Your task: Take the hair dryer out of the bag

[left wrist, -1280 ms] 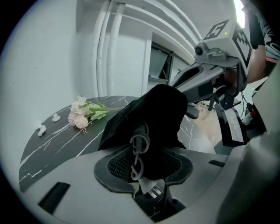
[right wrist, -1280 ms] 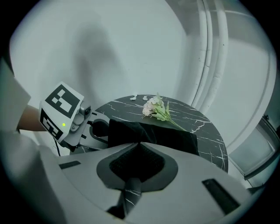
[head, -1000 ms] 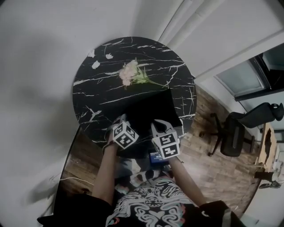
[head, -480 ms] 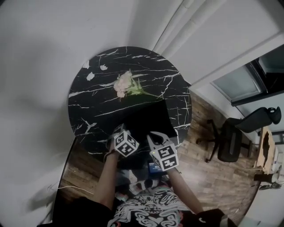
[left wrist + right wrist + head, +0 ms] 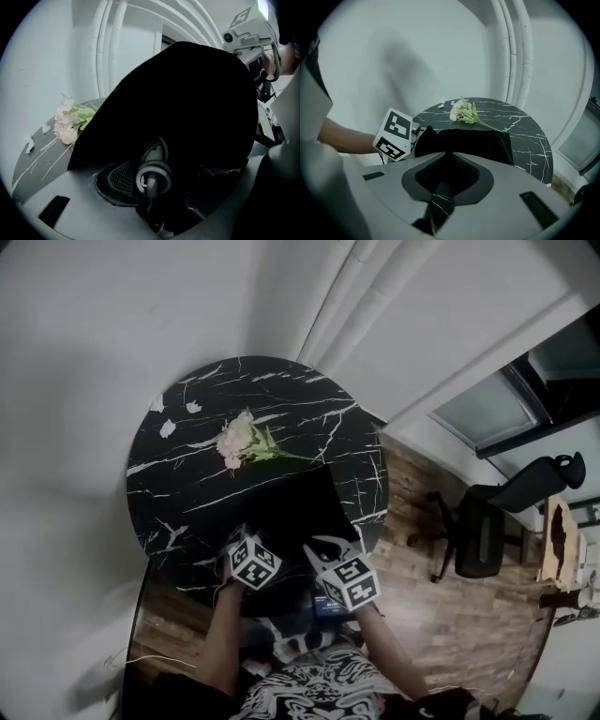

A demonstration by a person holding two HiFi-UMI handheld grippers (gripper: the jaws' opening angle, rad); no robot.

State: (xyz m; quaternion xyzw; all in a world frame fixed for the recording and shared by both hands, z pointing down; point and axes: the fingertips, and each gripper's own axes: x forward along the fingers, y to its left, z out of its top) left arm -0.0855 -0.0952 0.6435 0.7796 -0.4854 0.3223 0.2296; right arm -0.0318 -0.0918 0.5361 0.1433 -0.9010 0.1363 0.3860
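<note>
1. The right tongs [image 5: 439, 190] are clenched on the black bag [image 5: 302, 495] at the surface's [image 5: 178, 442] near edge.
2. The left tongs [image 5: 154, 199] are released. Their jaws have just narrowed slightly, with the hair dryer [image 5: 153, 164] between them but ungripped.
3. The hair dryer lies inside the bag; gripping and lifting it out remain.

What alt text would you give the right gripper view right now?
The right gripper is shut on the near edge of a black bag lying on a round black marble table; a pale pink flower sprig lies beyond it.
</note>
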